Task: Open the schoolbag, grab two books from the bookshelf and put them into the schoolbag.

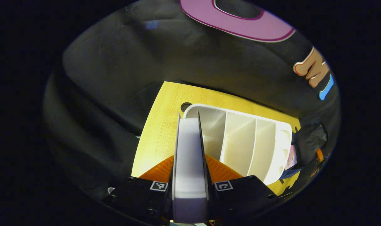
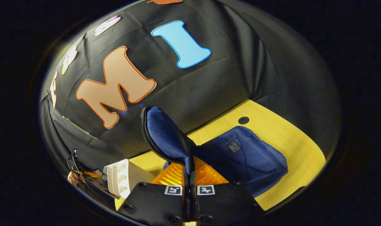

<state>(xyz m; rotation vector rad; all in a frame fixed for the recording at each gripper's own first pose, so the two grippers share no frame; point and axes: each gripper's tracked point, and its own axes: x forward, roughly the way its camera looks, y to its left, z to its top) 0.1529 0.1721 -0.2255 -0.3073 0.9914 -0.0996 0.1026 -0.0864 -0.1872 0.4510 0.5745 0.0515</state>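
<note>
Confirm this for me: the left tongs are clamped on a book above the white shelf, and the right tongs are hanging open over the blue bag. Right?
Not quite. The right tongs are not open: in the right gripper view they are shut on the bag's flap, lifting it off the blue bag. The rest holds: in the left gripper view the left tongs are clamped on a book above the white shelf.

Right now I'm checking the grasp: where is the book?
In the left gripper view, the book stands upright, clamped in the left gripper, above the table just left of the white bookshelf.
</note>
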